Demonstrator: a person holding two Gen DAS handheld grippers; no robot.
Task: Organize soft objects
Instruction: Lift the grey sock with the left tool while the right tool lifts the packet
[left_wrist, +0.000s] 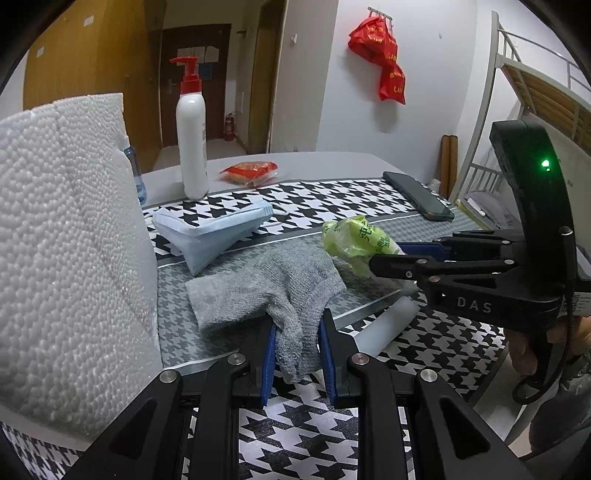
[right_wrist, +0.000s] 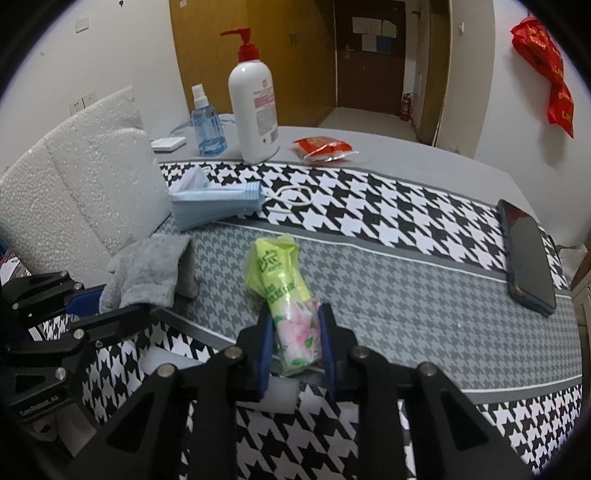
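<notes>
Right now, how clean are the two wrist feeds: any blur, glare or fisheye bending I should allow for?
Left wrist view: sharp on the grey sock, but the near foam block is soft, and the bunk frame bows at the edge. Right wrist view: slightly hazier, the tissue pack readable, the phone curved by the lens. Dark corners in both; no strong glare.

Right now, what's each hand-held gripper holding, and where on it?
Left hand-held gripper: grey sock, pinched at its near end. Right hand-held gripper: green tissue pack, clamped at its flowered near end.

Left gripper (left_wrist: 296, 341) clamping grey sock (left_wrist: 266, 291), right gripper (left_wrist: 384, 258) pinching green packet (left_wrist: 352, 236)
</notes>
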